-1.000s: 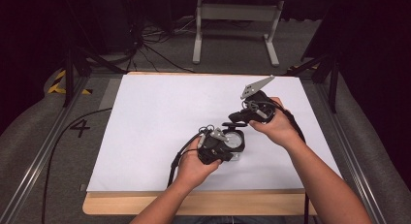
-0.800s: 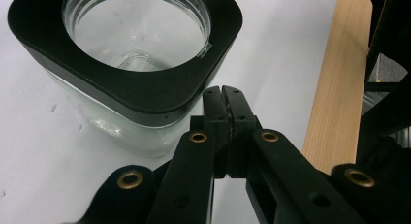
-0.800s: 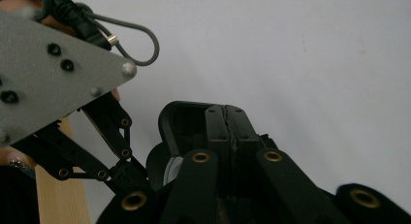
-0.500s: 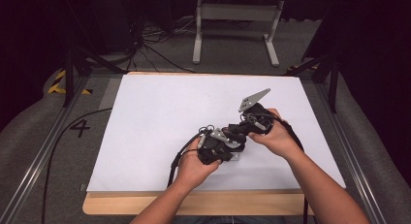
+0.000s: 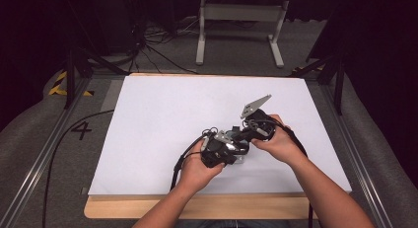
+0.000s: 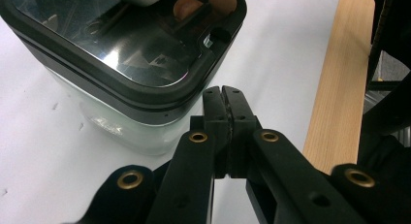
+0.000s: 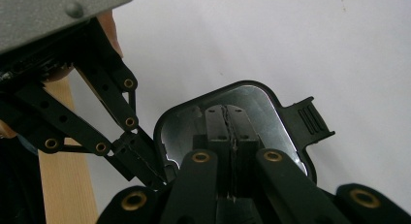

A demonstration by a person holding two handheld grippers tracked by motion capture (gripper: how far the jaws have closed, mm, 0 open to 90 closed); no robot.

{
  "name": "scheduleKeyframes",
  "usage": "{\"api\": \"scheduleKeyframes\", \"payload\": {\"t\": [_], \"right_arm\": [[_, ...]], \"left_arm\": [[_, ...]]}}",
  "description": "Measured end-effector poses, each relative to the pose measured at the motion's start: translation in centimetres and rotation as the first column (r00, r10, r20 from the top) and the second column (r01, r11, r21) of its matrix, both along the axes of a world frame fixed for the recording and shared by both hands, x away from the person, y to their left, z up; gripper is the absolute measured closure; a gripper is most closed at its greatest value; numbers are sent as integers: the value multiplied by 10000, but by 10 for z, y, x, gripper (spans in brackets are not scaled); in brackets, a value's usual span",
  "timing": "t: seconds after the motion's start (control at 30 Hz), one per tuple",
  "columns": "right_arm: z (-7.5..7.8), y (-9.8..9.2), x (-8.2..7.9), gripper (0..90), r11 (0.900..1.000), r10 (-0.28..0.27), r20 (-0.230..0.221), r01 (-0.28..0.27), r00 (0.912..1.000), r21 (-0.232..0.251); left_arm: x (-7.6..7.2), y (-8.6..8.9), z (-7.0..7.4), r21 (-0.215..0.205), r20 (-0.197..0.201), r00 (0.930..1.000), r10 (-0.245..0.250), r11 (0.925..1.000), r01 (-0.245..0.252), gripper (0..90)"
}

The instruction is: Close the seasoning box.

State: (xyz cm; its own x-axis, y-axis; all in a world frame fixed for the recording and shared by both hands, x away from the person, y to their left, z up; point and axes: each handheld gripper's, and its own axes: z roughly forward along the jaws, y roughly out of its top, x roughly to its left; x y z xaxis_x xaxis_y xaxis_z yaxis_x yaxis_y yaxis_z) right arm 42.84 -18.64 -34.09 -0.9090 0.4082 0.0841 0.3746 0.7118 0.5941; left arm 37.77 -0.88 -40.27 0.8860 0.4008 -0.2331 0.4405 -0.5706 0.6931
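Observation:
A clear box with a black-rimmed lid (image 6: pixel 121 88) stands on the white sheet, just ahead of my left gripper (image 6: pixel 223 90). The left jaws are shut with nothing between them, their tips at the lid's rim. My right gripper (image 7: pixel 227 109) is also shut, and its tips hang over the glossy lid (image 7: pixel 278 118), which has a ribbed latch tab (image 7: pixel 310 118) on one side. The left gripper's black fingers (image 7: pixel 140 158) meet the lid's edge there. In the high view, the left gripper (image 5: pixel 222 149) and the right gripper (image 5: pixel 252 129) crowd together at mid-table, with the box (image 5: pixel 239 159) mostly hidden beneath them.
The white sheet (image 5: pixel 162 119) covers a wooden table whose front edge (image 5: pixel 222 208) shows. A metal stand (image 5: pixel 239 20) and cables lie on the floor beyond. Rails run along both sides, and a "4" mark (image 5: pixel 81 131) is at the left.
My right gripper has come down and to the left until it sits against the left gripper over the box. The left hand has barely moved.

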Motion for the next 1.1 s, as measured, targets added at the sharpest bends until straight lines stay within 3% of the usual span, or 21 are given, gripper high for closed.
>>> {"api": "scheduleKeyframes", "payload": {"t": [0.13, 0.23, 0.4, 0.47, 0.6, 0.67, 0.7, 0.77, 0.87, 0.97, 1.1], "right_arm": [[1, 0, 0, 900, 10000, 6, 20, -6, 10000, 4], [4, 0, -1, 900, 9998, 57, 90, -59, 9999, 214], [23, -7, -6, 890, 9954, -22, 486, -25, 9988, 956], [31, -13, -7, 796, 9915, -276, 768, 176, 9967, 1289], [43, -29, -8, 727, 9831, -815, 1186, 602, 9896, 1728], [48, -41, -7, 698, 9767, -1188, 1348, 914, 9837, 1941], [52, -54, -5, 679, 9681, -1529, 1344, 1211, 9791, 2192], [53, -58, -5, 674, 9648, -1640, 1348, 1304, 9772, 2285], [55, -77, -1, 619, 9529, -2120, 1462, 1711, 9663, 2506], [53, -97, 4, 586, 9377, -2677, 1667, 2169, 9490, 2714], [46, -123, 9, 551, 9132, -3401, 1899, 2752, 9210, 3005]], "left_arm": [[-1, 1, 1, 63, -127, 9999, -81, 9999, 81, 900], [-3, 2, 4, 59, 2, 9999, -110, 9999, 110, 900], [-8, 12, 15, 133, 214, 9997, -64, 9999, 61, 890], [-9, 21, 22, -39, 254, 9997, 70, 10000, -69, 855], [-10, 41, 33, -317, 413, 9977, 532, 9981, -520, 843], [-9, 55, 37, -466, 475, 9950, 881, 9952, -859, 828], [-8, 61, 40, -486, 481, 9936, 1020, 9938, -997, 823], [-7, 72, 42, -661, 506, 9894, 1359, 9890, -1324, 820], [-4, 90, 44, -832, 514, 9809, 1875, 9796, -1829, 810], [-1, 105, 45, -843, 522, 9713, 2319, 9702, -2271, 803], [4, 124, 44, -1060, 402, 9550, 2938, 9517, -2883, 791]]}}
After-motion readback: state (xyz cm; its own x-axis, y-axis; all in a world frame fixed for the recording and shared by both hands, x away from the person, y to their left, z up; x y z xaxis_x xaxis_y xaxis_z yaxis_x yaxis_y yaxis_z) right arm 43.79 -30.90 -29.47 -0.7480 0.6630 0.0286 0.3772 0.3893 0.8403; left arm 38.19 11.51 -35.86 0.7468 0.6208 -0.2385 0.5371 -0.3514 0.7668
